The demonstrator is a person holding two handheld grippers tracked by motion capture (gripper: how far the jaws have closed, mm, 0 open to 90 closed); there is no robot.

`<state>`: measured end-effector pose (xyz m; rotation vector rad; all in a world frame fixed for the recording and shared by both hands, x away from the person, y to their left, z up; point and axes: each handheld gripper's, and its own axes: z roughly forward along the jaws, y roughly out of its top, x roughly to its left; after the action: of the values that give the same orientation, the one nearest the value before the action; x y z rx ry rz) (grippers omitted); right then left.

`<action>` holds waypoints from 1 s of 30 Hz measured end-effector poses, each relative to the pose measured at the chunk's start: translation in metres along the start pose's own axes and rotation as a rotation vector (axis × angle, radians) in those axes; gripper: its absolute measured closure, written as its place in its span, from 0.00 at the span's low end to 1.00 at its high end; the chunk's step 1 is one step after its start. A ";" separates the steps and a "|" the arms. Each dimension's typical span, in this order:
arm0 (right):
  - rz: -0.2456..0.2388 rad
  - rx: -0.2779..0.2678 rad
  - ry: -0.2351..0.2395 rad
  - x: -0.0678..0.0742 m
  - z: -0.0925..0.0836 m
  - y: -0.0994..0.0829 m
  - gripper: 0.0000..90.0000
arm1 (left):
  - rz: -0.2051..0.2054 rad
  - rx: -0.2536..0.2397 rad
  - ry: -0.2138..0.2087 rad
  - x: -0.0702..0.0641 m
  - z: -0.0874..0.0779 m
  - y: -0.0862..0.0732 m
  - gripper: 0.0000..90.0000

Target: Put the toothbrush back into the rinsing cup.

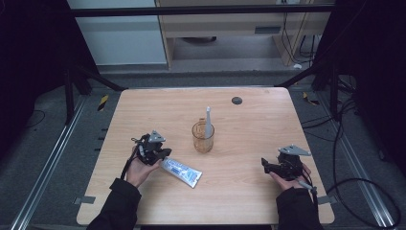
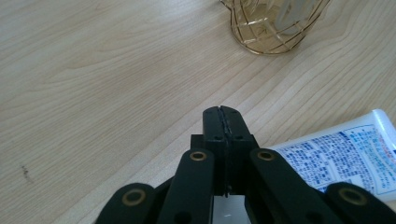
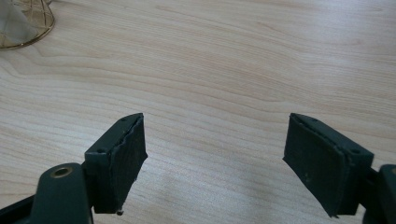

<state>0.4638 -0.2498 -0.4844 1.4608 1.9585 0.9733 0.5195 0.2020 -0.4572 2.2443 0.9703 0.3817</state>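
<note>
Left tongs [image 1: 163, 154] are sitting with jaws pressed fully together, nothing between them, hovering low over the worktop [image 1: 249, 189] at the near-left. Just beside their tip, and apart from it in the left gripper view, the toothpaste tube [image 1: 181, 171] is lying flat, running diagonally toward the person's side, white with blue print. Right tongs [image 1: 266, 166] are standing wide open and empty at the near-right, well apart from the tube, pointing across bare wood. Judgement on handling: the tube is looking light, soft-walled and partly squashable, with a glossy skin that is likely slippery; a hard squeeze on the belly is risking deformation or paste being forced toward the cap. Better hold would be across the flat width near the crimped end or at the stiffer shoulder, with jaws opening first and coming down either side. Lying flat, it is leaving little clearance beneath for a jaw to slide under. Farther out, a gold wire cup [image 1: 203, 137] is standing upright at mid-worktop, holding a pale toothbrush [image 1: 208, 120] leaning upright inside; it looks light and tippable if knocked. A small dark disc [image 1: 236, 100] is lying near the far edge, out of the way.
</note>
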 end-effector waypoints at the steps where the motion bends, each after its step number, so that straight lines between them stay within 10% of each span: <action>1: 0.000 0.000 0.000 0.000 0.000 0.000 0.23 | 0.006 0.012 -0.001 0.001 0.002 -0.001 0.99; 30: -0.014 0.014 -0.002 0.001 0.001 -0.001 0.23 | -0.001 0.052 0.016 -0.008 -0.015 -0.022 0.99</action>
<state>0.4631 -0.2487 -0.4860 1.4532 1.9754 0.9535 0.4948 0.2139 -0.4608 2.2903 1.0001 0.3785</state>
